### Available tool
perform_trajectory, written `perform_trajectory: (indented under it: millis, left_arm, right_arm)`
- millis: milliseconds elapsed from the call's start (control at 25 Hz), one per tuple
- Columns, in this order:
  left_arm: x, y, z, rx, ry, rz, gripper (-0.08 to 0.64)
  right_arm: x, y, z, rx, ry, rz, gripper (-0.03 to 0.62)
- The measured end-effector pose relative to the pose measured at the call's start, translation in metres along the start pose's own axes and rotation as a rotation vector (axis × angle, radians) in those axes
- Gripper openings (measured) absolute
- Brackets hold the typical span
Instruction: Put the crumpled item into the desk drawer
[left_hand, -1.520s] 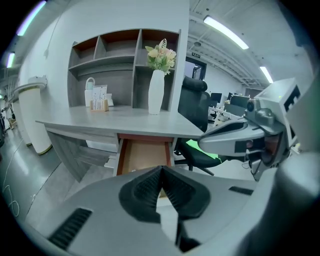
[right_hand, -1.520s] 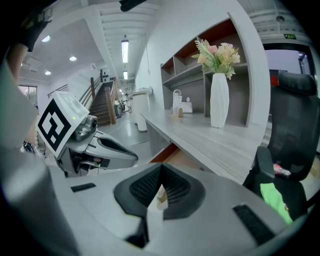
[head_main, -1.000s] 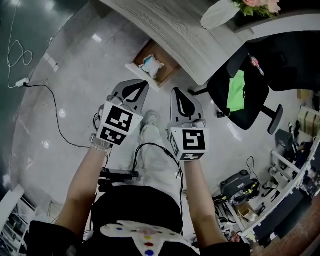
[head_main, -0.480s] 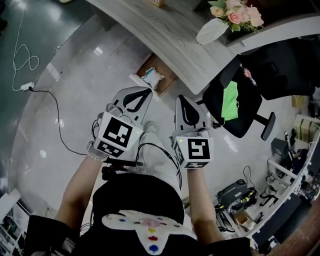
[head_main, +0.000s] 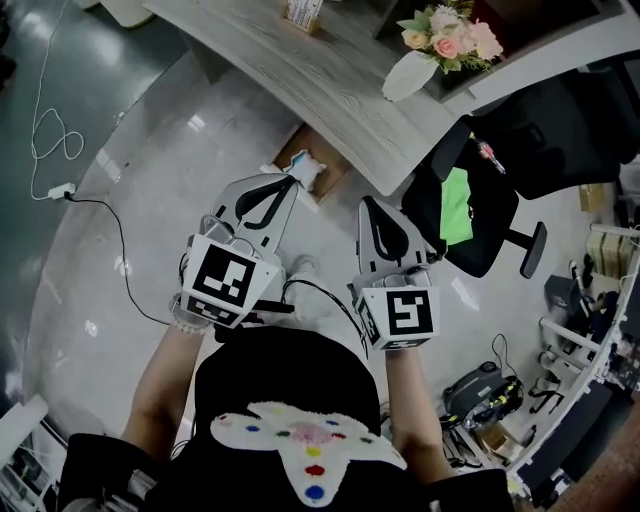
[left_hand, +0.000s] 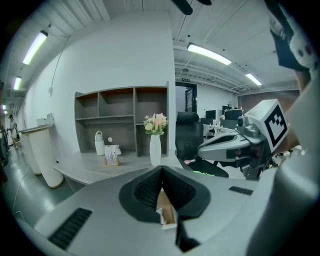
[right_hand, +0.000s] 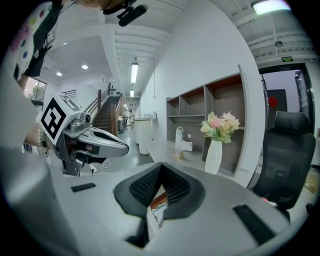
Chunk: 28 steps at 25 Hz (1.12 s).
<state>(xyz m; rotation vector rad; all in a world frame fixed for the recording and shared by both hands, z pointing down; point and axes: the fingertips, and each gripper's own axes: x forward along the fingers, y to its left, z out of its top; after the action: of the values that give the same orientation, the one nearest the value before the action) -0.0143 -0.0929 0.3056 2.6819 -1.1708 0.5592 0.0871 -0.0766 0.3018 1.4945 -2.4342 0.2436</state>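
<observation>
The crumpled white-and-blue wad (head_main: 303, 167) in the far open wooden drawer (head_main: 331, 162) looks light and soft, pinchable at any raised fold, while the left gripper (head_main: 291, 180) and right gripper (head_main: 367, 203) have jaws pressed together, empty.

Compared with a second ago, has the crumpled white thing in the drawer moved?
No. The crumpled item still lies in the same spot inside the open drawer below the desk edge; only the view around it has shifted.

Crumpled item (head_main: 305, 168) inside open drawer (head_main: 330, 165) beneath desk (head_main: 330, 70); chair (head_main: 490, 225) right.
</observation>
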Motion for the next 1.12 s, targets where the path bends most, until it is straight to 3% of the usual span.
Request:
perform_trajectory:
  millis: [360,1120]
  left_arm:
    - [-0.011,0.001,0.024,0.009,-0.048,0.002,0.012]
    - [-0.026,0.001,0.032,0.015,-0.064,0.007,0.012]
  right_arm:
    - [-0.012,0.002,0.026,-0.037,-0.035,-0.003,0.005]
    - [-0.023,-0.001,0.044,-0.053,-0.068,-0.018,0.005]
